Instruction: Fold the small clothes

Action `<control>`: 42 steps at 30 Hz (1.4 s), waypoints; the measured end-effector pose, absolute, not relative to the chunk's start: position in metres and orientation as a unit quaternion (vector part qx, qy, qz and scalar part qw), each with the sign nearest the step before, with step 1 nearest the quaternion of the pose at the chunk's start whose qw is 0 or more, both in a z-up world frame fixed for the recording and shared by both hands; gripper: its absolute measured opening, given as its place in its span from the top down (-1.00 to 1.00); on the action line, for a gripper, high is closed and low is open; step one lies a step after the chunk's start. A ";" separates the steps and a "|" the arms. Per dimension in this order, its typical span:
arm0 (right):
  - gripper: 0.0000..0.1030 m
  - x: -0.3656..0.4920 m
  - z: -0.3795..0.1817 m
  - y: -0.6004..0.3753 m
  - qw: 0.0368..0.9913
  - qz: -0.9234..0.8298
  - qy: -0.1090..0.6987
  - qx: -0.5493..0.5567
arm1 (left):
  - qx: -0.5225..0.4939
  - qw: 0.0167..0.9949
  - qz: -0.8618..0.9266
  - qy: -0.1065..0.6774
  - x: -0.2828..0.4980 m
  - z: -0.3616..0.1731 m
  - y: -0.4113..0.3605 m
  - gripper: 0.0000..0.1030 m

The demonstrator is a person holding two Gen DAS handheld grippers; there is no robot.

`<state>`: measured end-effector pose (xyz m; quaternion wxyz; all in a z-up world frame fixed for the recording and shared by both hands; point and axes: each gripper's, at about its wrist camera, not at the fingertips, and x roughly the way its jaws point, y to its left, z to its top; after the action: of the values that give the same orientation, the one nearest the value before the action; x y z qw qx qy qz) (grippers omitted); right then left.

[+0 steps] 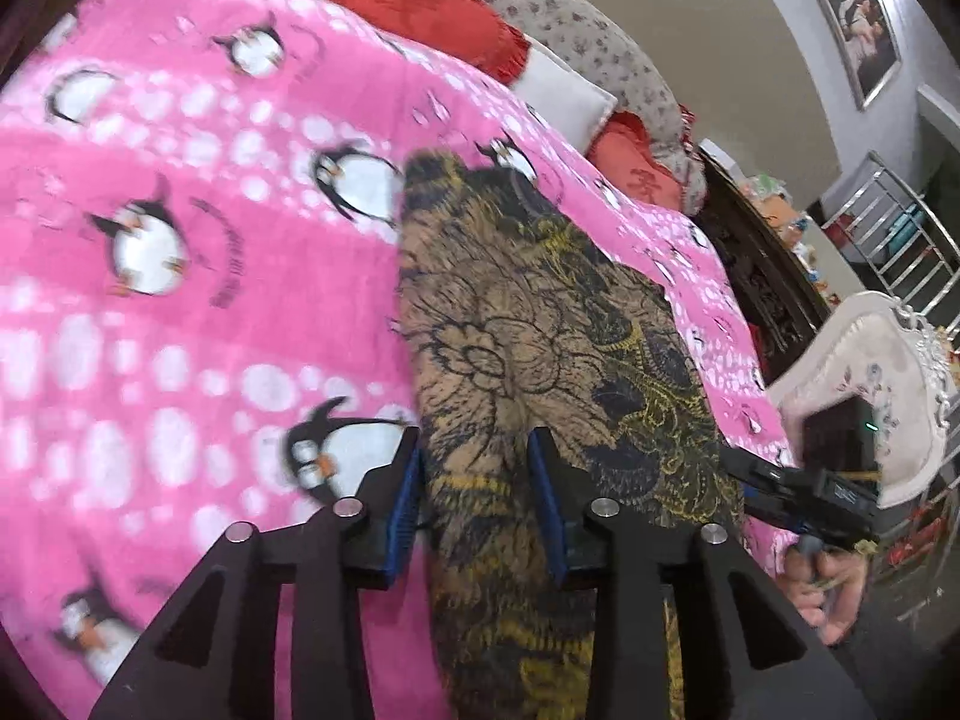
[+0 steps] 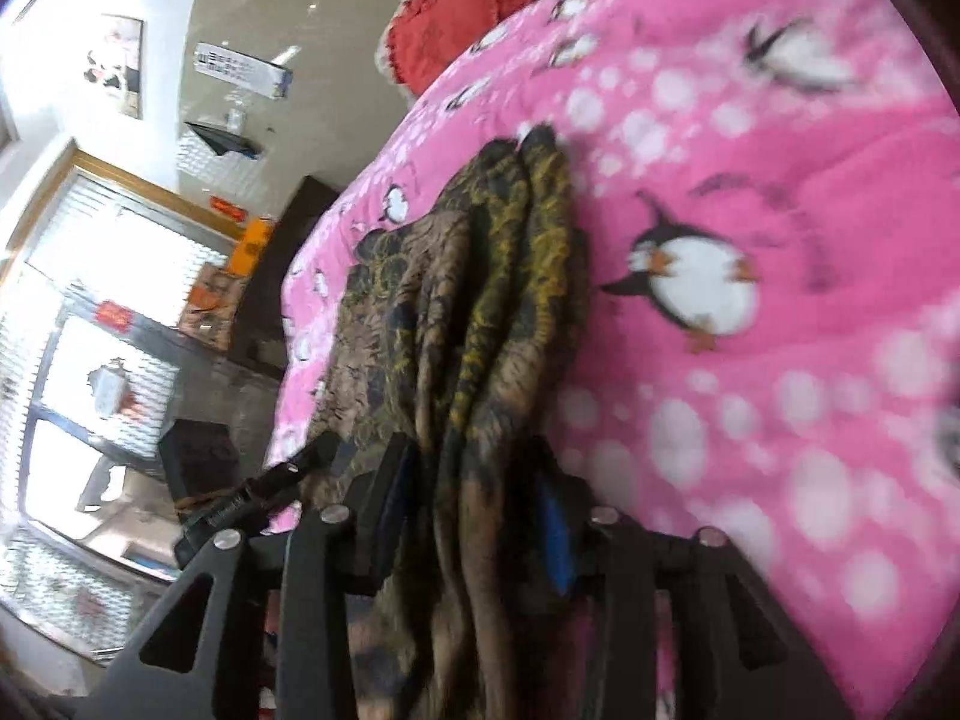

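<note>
Left hand-held gripper (image 1: pixel 474 492) sits released over my cloth (image 1: pixel 540 324) on the bed (image 1: pixel 180 312), right one (image 2: pixel 474 498) grasps its bunched edge; folding looks barely half done.

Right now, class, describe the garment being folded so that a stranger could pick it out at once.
Find the pink penguin blanket that covers the bed. On it lies one long brown garment, running away from both grippers towards the red cushions. It alone carries a dark floral print with yellow patterning; everything round it is pink with white spots.
</note>
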<state>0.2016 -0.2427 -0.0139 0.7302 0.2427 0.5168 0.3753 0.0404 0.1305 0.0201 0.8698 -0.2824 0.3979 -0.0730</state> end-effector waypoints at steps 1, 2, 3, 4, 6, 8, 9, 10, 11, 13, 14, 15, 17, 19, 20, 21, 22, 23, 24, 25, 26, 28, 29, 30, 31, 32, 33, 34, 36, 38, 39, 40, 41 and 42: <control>0.19 0.190 -0.003 -0.250 0.742 0.368 0.513 0.225 | -0.276 0.877 -0.062 0.387 0.032 0.028 0.131 0.65; 0.19 0.179 0.011 -0.253 0.762 0.357 0.504 0.193 | -0.272 0.885 -0.055 0.374 0.025 0.038 0.132 0.49; 0.19 0.171 0.023 -0.254 0.778 0.349 0.495 0.166 | -0.271 0.895 -0.053 0.351 0.012 0.048 0.128 0.32; 0.19 0.160 0.035 -0.250 0.795 0.345 0.480 0.133 | -0.268 0.902 -0.052 0.336 0.004 0.054 0.123 0.24; 0.19 0.133 0.059 -0.233 0.831 0.342 0.436 0.045 | -0.260 0.905 -0.059 0.332 -0.004 0.058 0.111 0.19; 0.19 0.110 0.067 -0.205 0.832 0.366 0.417 -0.024 | -0.262 0.898 -0.074 0.347 -0.004 0.054 0.097 0.21; 0.22 0.106 0.066 -0.198 0.822 0.381 0.423 -0.037 | -0.257 0.895 -0.075 0.356 -0.004 0.049 0.090 0.21; 0.34 0.100 0.062 -0.189 0.808 0.398 0.432 -0.046 | -0.249 0.893 -0.067 0.369 -0.003 0.041 0.084 0.21; 0.43 0.094 0.055 -0.180 0.800 0.401 0.442 -0.069 | -0.236 0.890 -0.059 0.386 -0.001 0.033 0.077 0.21; 0.32 0.089 0.036 -0.168 0.802 0.374 0.450 -0.122 | -0.205 0.899 -0.055 0.383 -0.003 0.025 0.067 0.21; 0.30 0.087 0.030 -0.172 0.806 0.376 0.442 -0.119 | -0.199 0.902 -0.054 0.380 -0.003 0.025 0.065 0.19; 0.29 0.087 0.028 -0.181 0.811 0.383 0.431 -0.098 | -0.201 0.902 -0.054 0.380 -0.003 0.025 0.065 0.15; 0.27 0.088 0.025 -0.193 0.814 0.389 0.426 -0.066 | -0.205 0.902 -0.062 0.375 -0.003 0.025 0.064 0.02; 0.26 0.084 0.024 -0.195 0.821 0.387 0.415 -0.065 | -0.202 0.905 -0.066 0.370 -0.003 0.024 0.063 -0.05; 0.25 0.081 0.024 -0.197 0.824 0.384 0.411 -0.073 | -0.200 0.906 -0.067 0.368 -0.004 0.024 0.062 -0.12; 0.25 0.078 0.025 -0.196 0.826 0.380 0.407 -0.084 | -0.200 0.906 -0.070 0.365 -0.004 0.024 0.061 -0.21; 0.23 0.074 0.025 -0.199 0.828 0.379 0.403 -0.090 | -0.201 0.907 -0.073 0.363 -0.003 0.024 0.060 -0.26; 0.22 0.072 0.026 -0.197 0.831 0.377 0.399 -0.095 | -0.203 0.907 -0.077 0.360 -0.002 0.024 0.059 -0.34; 0.22 0.072 0.024 -0.193 0.832 0.377 0.396 -0.095 | -0.207 0.908 -0.081 0.355 -0.003 0.023 0.060 -0.39; 0.21 0.073 0.023 -0.189 0.832 0.377 0.396 -0.092 | -0.213 0.908 -0.082 0.351 -0.003 0.023 0.061 -0.40; 0.21 0.075 0.024 -0.190 0.831 0.379 0.398 -0.087 | -0.219 0.908 -0.084 0.349 -0.003 0.023 0.062 -0.40; 0.21 0.079 0.022 -0.185 0.831 0.379 0.398 -0.083 | -0.235 0.905 -0.089 0.342 -0.005 0.023 0.065 -0.44; 0.21 0.078 0.021 -0.184 0.832 0.379 0.397 -0.083 | -0.240 0.905 -0.095 0.339 -0.005 0.022 0.067 -0.47; 0.21 0.077 0.021 -0.183 0.833 0.378 0.395 -0.086 | -0.245 0.904 -0.099 0.336 -0.005 0.022 0.067 -0.50; 0.20 0.076 0.021 -0.183 0.833 0.377 0.394 -0.087 | -0.252 0.903 -0.104 0.331 -0.005 0.021 0.069 -0.51; 0.20 0.076 0.021 -0.185 0.834 0.377 0.394 -0.086 | -0.256 0.903 -0.106 0.329 -0.006 0.021 0.070 -0.52; 0.20 0.076 0.020 -0.185 0.834 0.377 0.395 -0.085 | -0.263 0.902 -0.109 0.325 -0.006 0.020 0.072 -0.52; 0.20 0.075 0.020 -0.186 0.834 0.377 0.395 -0.085 | -0.268 0.902 -0.111 0.321 -0.007 0.020 0.073 -0.53; 0.19 0.076 0.021 -0.188 0.833 0.378 0.396 -0.083 | -0.279 0.900 -0.116 0.314 -0.009 0.020 0.076 -0.53; 0.19 0.075 0.021 -0.188 0.833 0.377 0.396 -0.083 | -0.290 0.898 -0.119 0.308 -0.010 0.021 0.078 -0.53; 0.19 0.075 0.021 -0.188 0.833 0.377 0.396 -0.083 | -0.293 0.898 -0.120 0.306 -0.011 0.021 0.078 -0.53; 0.19 0.076 0.021 -0.189 0.833 0.378 0.396 -0.082 | -0.296 0.898 -0.121 0.302 -0.012 0.022 0.079 -0.53; 0.19 0.076 0.021 -0.189 0.832 0.378 0.397 -0.080 | -0.298 0.899 -0.122 0.298 -0.014 0.023 0.079 -0.53; 0.19 0.076 0.021 -0.189 0.832 0.379 0.398 -0.078 | -0.297 0.900 -0.122 0.295 -0.015 0.025 0.079 -0.53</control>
<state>0.0761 -0.1893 0.0206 0.8319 -0.0779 0.3980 0.3787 -0.0151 0.0792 0.0248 0.8998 -0.2975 0.2948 -0.1223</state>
